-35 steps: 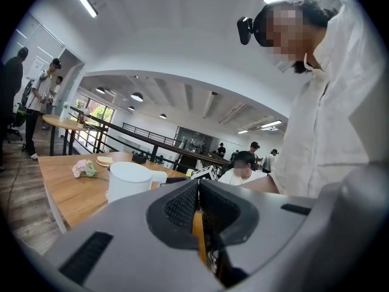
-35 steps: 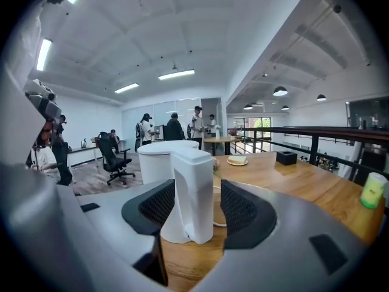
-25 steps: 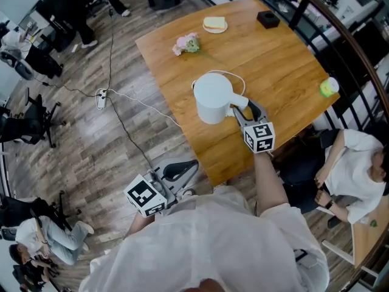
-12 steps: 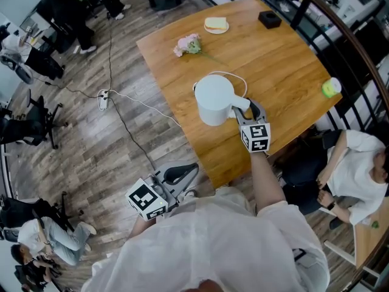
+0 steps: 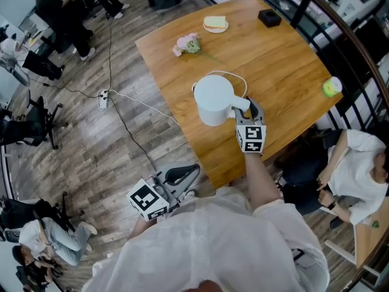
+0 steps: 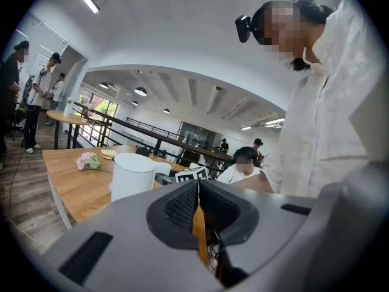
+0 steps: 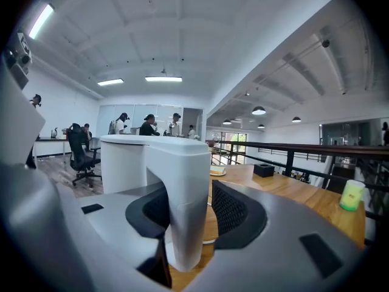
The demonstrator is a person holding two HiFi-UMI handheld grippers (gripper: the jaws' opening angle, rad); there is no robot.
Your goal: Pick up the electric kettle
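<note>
At five o'clock of the kettle (image 5: 213, 99), the right gripper (image 5: 247, 111) straddles its handle (image 7: 183, 193), jaws closing for the lift; the left gripper (image 5: 181, 175) hangs spare at seven, jaws together.

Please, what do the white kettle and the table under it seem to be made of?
Kettle: looks like white plastic, matte to satin; the sign is its smooth, moulded body and handle with only soft highlights. Coated metal cannot be ruled out.
Table: looks like wood or veneer, lightly sheened; the sign is the warm brown grain lines across the top.
</note>
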